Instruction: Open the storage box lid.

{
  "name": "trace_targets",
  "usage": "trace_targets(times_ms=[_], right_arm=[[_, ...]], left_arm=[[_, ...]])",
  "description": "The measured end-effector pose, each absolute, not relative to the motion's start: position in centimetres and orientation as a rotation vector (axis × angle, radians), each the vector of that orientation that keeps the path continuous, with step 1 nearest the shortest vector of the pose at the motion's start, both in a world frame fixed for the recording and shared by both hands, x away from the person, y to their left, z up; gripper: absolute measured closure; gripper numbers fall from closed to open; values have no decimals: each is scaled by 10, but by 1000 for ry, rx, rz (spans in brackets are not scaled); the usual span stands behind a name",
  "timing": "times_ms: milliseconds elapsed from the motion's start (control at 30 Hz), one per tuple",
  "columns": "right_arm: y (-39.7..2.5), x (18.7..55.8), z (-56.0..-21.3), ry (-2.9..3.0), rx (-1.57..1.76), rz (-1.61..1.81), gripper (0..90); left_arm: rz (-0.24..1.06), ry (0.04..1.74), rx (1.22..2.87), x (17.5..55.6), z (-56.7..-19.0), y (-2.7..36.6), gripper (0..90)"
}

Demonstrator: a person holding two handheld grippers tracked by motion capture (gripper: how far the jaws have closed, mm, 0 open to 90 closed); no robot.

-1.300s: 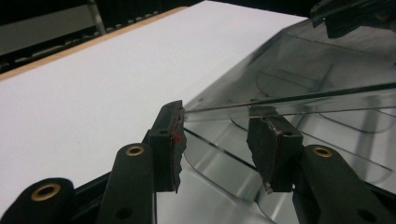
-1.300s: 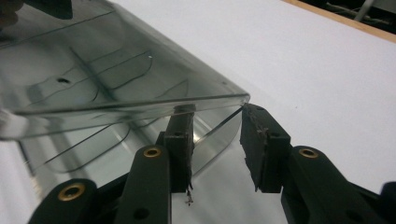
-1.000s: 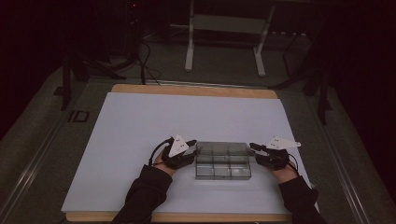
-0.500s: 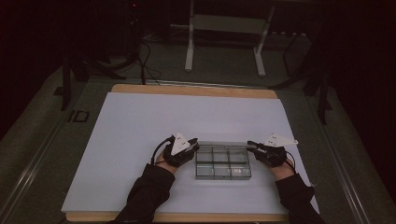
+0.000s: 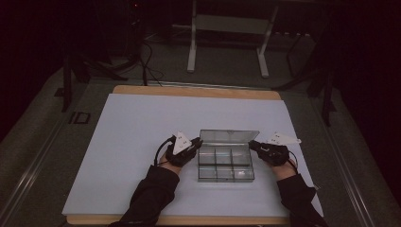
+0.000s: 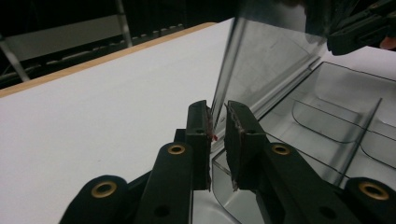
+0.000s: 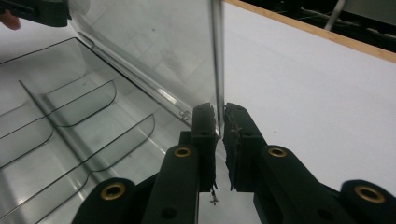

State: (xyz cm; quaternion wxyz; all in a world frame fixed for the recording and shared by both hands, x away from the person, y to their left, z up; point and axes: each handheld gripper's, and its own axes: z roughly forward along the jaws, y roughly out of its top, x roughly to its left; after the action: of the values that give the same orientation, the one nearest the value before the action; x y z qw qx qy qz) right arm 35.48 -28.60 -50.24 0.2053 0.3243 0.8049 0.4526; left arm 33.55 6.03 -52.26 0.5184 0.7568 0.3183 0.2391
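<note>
Clear plastic — a compartment box (image 5: 226, 163) is lying on the white sheet (image 5: 142, 127) covering the wooden table (image 5: 189, 91), toward the near edge and a little right of centre. Its lid (image 5: 229, 137) is being held raised along the far side, roughly upright, the divided tray open beneath it.

The lid's left edge is being pinched by the left gripper (image 5: 195, 143); in the left gripper view the two black jaws (image 6: 218, 135) are nearly closed on the thin transparent edge (image 6: 243, 79), which is rising between them. The lid's right edge is being clamped in the same way by the right gripper (image 5: 254, 144): in the right gripper view its jaws (image 7: 218, 135) are drawn close together with the edge of the lid (image 7: 215, 51) caught between the pads.

The curved dividers of the tray (image 7: 79, 116) are being seen just beside the right gripper's jaws, with no contents to be made out in them. In each gripper view the other gripper is showing at the far upper corner, across the lid.

Around the box the sheet is bare. Beyond the table's far edge — a metal frame (image 5: 227, 42) is standing on the dark floor, well apart from the work, with cables (image 5: 146, 61) trailing left of it. Both dark sleeves (image 5: 151, 198) are entering from the near side.
</note>
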Motion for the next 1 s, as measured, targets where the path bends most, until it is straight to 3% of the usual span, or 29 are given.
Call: trace_targets(times_ms=[633,1000], right_arm=[[-278,360,-503,2200,983,1224,824],[-273,363,-504,2179,1028,1182,821]], left_arm=[[621,872,1770,341,-525,50,807],[600,912,1772,346,-526,46,747]])
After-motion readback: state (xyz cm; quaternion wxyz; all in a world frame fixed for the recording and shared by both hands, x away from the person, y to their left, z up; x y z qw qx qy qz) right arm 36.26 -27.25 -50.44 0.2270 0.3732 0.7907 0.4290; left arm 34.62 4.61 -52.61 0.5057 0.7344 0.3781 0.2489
